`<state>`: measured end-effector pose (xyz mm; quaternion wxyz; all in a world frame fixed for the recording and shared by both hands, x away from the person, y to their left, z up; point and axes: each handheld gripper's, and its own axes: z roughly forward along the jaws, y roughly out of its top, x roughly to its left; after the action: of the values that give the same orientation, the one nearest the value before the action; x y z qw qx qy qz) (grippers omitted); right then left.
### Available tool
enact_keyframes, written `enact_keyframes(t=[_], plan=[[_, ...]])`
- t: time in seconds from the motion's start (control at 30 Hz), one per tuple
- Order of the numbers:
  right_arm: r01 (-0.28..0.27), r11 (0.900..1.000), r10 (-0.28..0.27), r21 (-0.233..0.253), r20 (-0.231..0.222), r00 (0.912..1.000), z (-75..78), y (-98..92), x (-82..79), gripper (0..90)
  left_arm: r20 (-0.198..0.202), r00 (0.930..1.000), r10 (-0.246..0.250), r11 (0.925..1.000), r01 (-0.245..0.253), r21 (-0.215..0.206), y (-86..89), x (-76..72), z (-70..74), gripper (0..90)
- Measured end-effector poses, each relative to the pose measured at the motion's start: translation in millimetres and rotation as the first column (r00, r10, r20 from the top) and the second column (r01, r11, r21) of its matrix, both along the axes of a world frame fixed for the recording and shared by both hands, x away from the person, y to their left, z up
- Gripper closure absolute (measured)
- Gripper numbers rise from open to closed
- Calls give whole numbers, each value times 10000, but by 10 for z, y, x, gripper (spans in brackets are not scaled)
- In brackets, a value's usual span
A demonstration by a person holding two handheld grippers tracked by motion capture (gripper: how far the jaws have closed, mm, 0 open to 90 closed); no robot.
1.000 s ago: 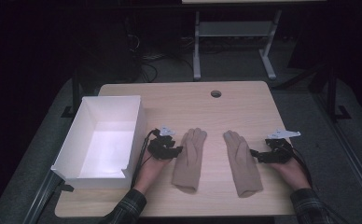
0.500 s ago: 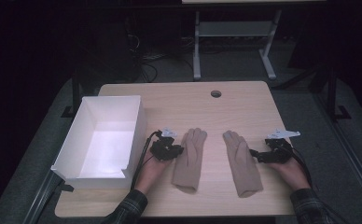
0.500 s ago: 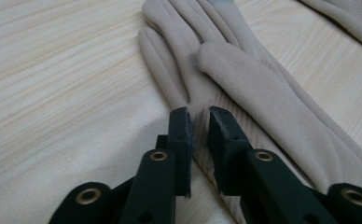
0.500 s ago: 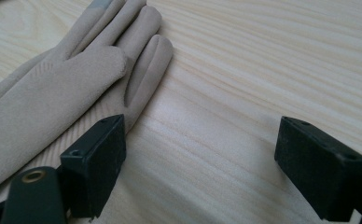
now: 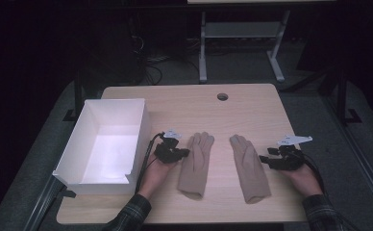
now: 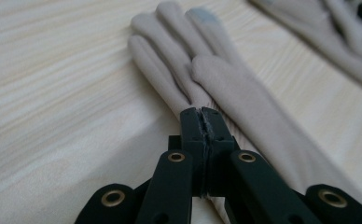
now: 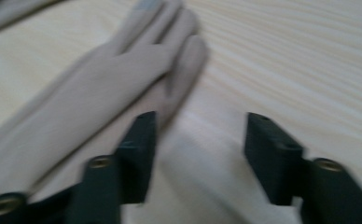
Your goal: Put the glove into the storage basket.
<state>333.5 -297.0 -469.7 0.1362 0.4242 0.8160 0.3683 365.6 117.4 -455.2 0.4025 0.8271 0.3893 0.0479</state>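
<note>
No readable text, label, brand, number or sign anywhere: none on the beige gloves (image 5: pixel 196 163), none on the white box (image 5: pixel 105 144), none on the worktop (image 5: pixel 184 103), none on either black tool.

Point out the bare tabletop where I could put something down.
Free: the far half of the table, beyond the gloves' fingertips, around the hole. Narrow strip between left glove and right glove. Crowded: near edge, with hands, gloves and white box.
</note>
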Motion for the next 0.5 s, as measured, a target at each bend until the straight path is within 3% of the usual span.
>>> enact_keyframes(t=[0.17,0.5], plan=[[-1068,9942,1072,133,-362,9936,54,53,-116,899,-52,9995,-319,9988,317,-382,11,-30,77,889],[-1870,9817,1890,372,-594,9802,31,268,-61,900,-141,9990,-412,9955,399,-862,-2,-26,112,889]])
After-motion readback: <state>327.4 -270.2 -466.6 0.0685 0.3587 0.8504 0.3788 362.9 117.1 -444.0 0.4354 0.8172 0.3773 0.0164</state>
